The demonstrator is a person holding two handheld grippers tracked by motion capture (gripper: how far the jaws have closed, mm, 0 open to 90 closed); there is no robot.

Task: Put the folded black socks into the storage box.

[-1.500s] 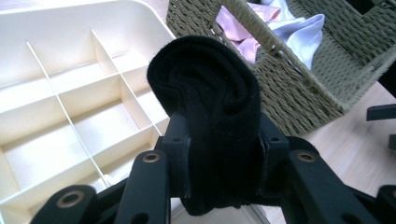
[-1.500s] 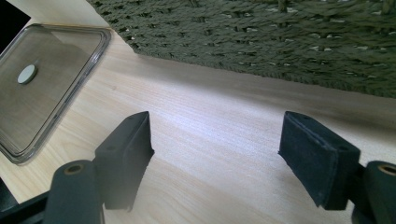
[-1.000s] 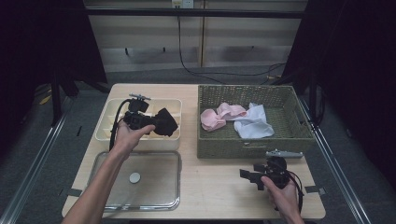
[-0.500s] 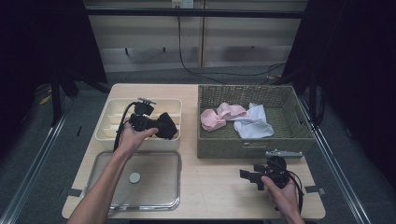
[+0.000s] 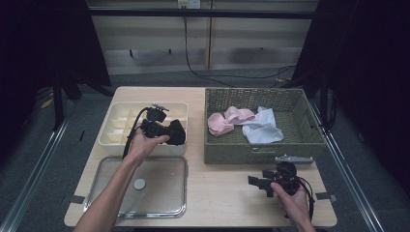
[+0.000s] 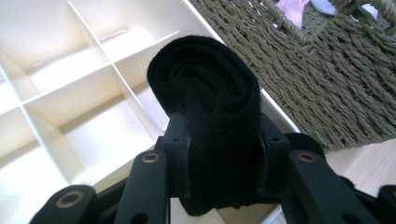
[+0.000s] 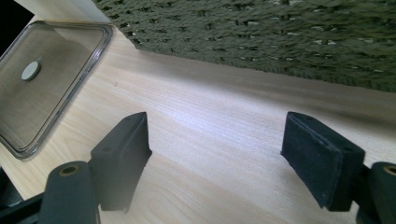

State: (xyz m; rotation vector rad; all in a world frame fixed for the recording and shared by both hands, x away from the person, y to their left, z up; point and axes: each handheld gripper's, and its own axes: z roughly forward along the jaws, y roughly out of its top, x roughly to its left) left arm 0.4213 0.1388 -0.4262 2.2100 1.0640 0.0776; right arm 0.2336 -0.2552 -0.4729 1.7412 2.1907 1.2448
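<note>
Now my left gripper (image 6: 223, 154) has its fingers clamped on the rolled black sock (image 6: 205, 93) above the cream divided tray (image 5: 118, 126), while my right gripper (image 7: 224, 158), fingers wide and empty, rests over the worktop (image 7: 210, 116).

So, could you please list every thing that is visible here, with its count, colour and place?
rolled black sock: 1, black, clamped in the left tool above the divided box's near right corner
divided box: 1, cream, far left of the table
clear lid: 1, transparent with a round grey knob, near left, flat on the table
wicker basket: 1, olive green, far right
pink cloth: 1, pink, in the basket, left part
white cloth: 1, white, in the basket beside the pink one
table: 1, light wood
left tool: 1, black, shut on the sock
right tool: 1, black, jaws open, low over the table in front of the basket
</note>
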